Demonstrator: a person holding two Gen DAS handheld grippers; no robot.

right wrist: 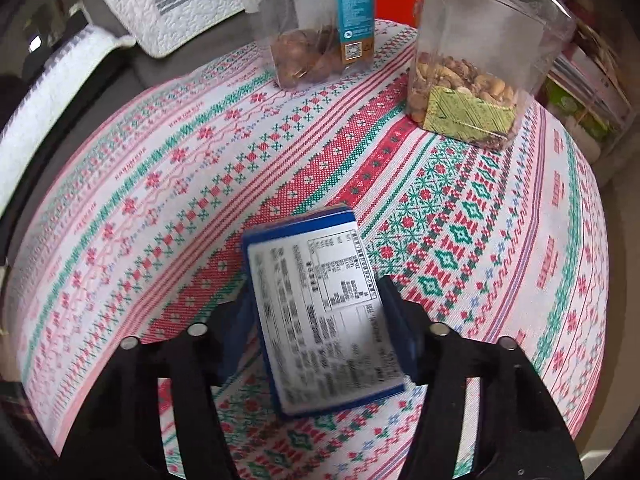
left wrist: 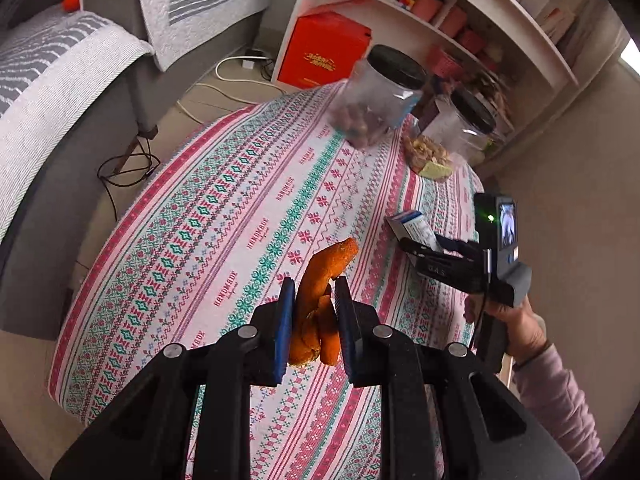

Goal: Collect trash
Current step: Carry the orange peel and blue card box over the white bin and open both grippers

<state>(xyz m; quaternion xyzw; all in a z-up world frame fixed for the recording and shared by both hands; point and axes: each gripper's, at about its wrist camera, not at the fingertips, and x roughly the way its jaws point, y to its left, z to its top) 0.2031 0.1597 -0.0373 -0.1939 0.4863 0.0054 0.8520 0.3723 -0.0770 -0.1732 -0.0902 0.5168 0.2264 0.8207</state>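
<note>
A curled piece of orange peel [left wrist: 340, 254] hangs above the patterned tablecloth [left wrist: 208, 208], and my left gripper [left wrist: 314, 280] is shut on its lower part. A small blue and white box [right wrist: 304, 248] with printed text sits between the blue pads of my right gripper [right wrist: 316, 296], which press on its two long sides. In the left wrist view that right gripper [left wrist: 420, 246] is at the table's right edge, with the box [left wrist: 412, 224] tilted up out of its fingers.
Two clear jars of nuts [right wrist: 472, 60] [right wrist: 308, 20] stand at the table's far side. A grey sofa [left wrist: 60, 100], floor cables [left wrist: 128, 168], a red carton [left wrist: 324, 50] and a white shelf [left wrist: 440, 12] surround the table. A pink sleeve [left wrist: 560, 392] holds the right gripper.
</note>
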